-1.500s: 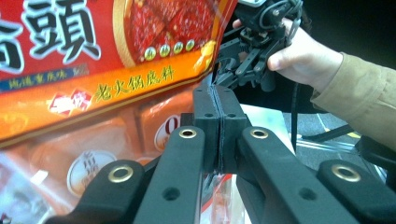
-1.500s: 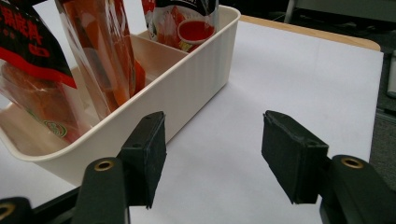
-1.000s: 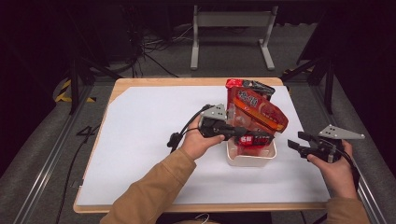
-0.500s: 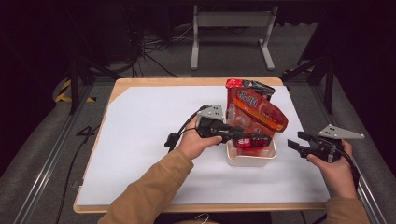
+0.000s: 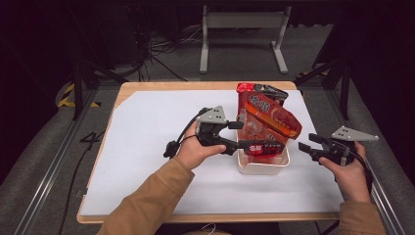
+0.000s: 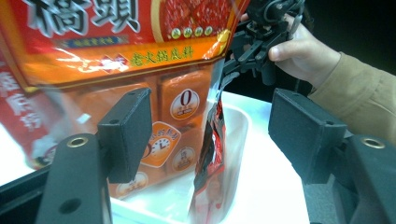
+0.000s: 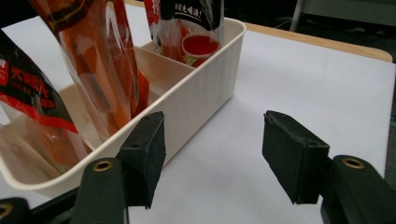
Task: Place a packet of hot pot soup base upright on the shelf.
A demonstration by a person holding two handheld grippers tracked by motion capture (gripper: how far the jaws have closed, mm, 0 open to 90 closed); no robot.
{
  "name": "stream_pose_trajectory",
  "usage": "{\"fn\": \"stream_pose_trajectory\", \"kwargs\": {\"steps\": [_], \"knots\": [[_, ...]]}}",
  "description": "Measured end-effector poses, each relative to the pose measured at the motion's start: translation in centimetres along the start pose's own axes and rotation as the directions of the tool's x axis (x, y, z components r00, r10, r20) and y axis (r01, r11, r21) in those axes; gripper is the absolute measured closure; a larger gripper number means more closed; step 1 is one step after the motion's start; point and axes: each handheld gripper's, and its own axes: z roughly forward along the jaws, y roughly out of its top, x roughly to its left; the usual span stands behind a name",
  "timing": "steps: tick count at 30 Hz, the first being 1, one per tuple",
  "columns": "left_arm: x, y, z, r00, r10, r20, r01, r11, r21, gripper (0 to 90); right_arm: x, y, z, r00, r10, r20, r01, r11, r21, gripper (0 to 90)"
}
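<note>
Since a second ago the left tongs (image 5: 243, 133) have let go of the small red packet (image 5: 263, 148) and drawn slightly back toward the bench's left edge; their jaws have just been opening and now stand spread, with the packet's edge between them but unpinched. That packet stands in the white tub (image 5: 262, 164) near the bench's right edge, beside larger red pouches (image 5: 266, 117). Right tongs (image 5: 306, 148) hover spread, just right of the tub, empty.

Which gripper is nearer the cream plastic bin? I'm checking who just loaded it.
Left. The left gripper sits at the cream plastic bin, over its near-left rim; the right gripper waits beside it.
</note>
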Motion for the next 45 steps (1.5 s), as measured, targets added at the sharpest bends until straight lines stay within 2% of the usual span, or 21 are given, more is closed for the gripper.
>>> {"fn": "stream_pose_trajectory", "kwargs": {"steps": [5, 8, 10, 11, 12, 14, 15, 16, 19, 21, 25, 26, 27, 29, 36, 38, 42, 44, 45], "knots": [[-0.2, -0.2, -2.3, 0.9984, -0.003, -0.056, 0.004, 0.9998, 0.018, 27.5, 0.0, 0.5, 0.7, 0.9999, -0.006, -0.015, 0.006, 1.000, -0.001, 39.1], [-0.1, -0.5, -3.9, 0.9933, -0.010, -0.115, 0.014, 0.9993, 0.034, 25.2, 0.1, 0.8, 1.1, 0.9996, -0.010, -0.027, 0.010, 1.000, -0.002, 38.8], [0.0, -0.8, -5.1, 0.9892, -0.010, -0.146, 0.014, 0.9994, 0.030, 22.1, 0.1, 1.0, 1.4, 0.9993, -0.013, -0.034, 0.013, 1.000, -0.005, 38.5], [0.1, -1.1, -6.3, 0.9858, -0.013, -0.168, 0.016, 0.9997, 0.017, 21.2, 0.2, 1.1, 1.4, 0.9993, -0.014, -0.035, 0.014, 1.000, -0.007, 38.4], [0.1, -1.1, -6.3, 0.9858, -0.013, -0.168, 0.016, 0.9997, 0.017, 20.6, 0.2, 1.1, 1.4, 0.9993, -0.014, -0.035, 0.014, 1.000, -0.007, 38.4], [0.1, -1.4, -7.5, 0.9825, -0.018, -0.185, 0.020, 0.9997, 0.011, 20.0, 0.2, 1.2, 1.5, 0.9991, -0.016, -0.038, 0.015, 1.000, -0.008, 37.7], [0.0, -1.6, -8.6, 0.9784, -0.011, -0.207, 0.015, 0.9997, 0.019, 19.0, 0.3, 1.2, 1.6, 0.9990, -0.017, -0.042, 0.017, 1.000, -0.009, 36.8], [0.0, -1.6, -8.6, 0.9784, -0.011, -0.207, 0.015, 0.9997, 0.019, 18.6, 0.3, 1.2, 1.6, 0.9990, -0.017, -0.042, 0.017, 1.000, -0.009, 36.8], [-0.2, -2.2, -10.3, 0.9722, -0.018, -0.233, 0.024, 0.9995, 0.019, 17.3, 0.3, 1.2, 1.6, 0.9987, -0.015, -0.048, 0.015, 1.000, -0.015, 36.4], [-0.3, -2.6, -11.7, 0.9663, -0.013, -0.257, 0.020, 0.9994, 0.027, 16.4, 0.3, 1.2, 1.5, 0.9986, -0.016, -0.051, 0.016, 1.000, -0.017, 36.3], [-0.2, -3.6, -13.9, 0.9522, -0.029, -0.304, 0.040, 0.9988, 0.028, 15.0, 0.4, 1.2, 1.5, 0.9985, -0.015, -0.053, 0.015, 1.000, -0.016, 35.9], [-0.2, -3.6, -13.9, 0.9522, -0.029, -0.304, 0.040, 0.9988, 0.028, 14.5, 0.4, 1.2, 1.5, 0.9985, -0.015, -0.053, 0.015, 1.000, -0.016, 35.9], [-0.2, -4.0, -14.8, 0.9448, -0.032, -0.326, 0.044, 0.9986, 0.029, 14.2, 0.5, 1.2, 1.4, 0.9982, -0.011, -0.058, 0.010, 1.000, -0.019, 35.7], [-0.3, -4.6, -16.0, 0.9353, -0.042, -0.351, 0.054, 0.9982, 0.026, 13.7, 0.5, 1.2, 1.3, 0.9980, -0.009, -0.063, 0.007, 1.000, -0.023, 35.6], [-0.1, -6.8, -18.5, 0.9069, -0.079, -0.414, 0.095, 0.9953, 0.018, 11.7, 0.5, 0.8, 1.4, 0.9989, -0.013, -0.045, 0.012, 1.000, -0.012, 34.1], [0.0, -7.3, -19.1, 0.8978, -0.070, -0.435, 0.092, 0.9953, 0.030, 10.4, 0.4, 0.7, 1.4, 0.9990, -0.017, -0.041, 0.016, 1.000, -0.007, 33.9], [0.3, -8.3, -20.2, 0.8897, -0.091, -0.447, 0.112, 0.9935, 0.020, 6.5, 0.4, 0.4, 1.3, 0.9993, -0.011, -0.036, 0.011, 1.000, -0.007, 34.0], [0.7, -8.8, -20.5, 0.8853, -0.094, -0.455, 0.126, 0.9912, 0.040, 5.8, 0.3, 0.3, 1.2, 0.9994, -0.019, -0.030, 0.018, 1.000, -0.007, 33.9], [0.8, -9.0, -20.8, 0.8852, -0.100, -0.454, 0.133, 0.9902, 0.042, 5.4, 0.3, 0.2, 1.2, 0.9995, -0.016, -0.028, 0.016, 1.000, -0.008, 33.9]]}}
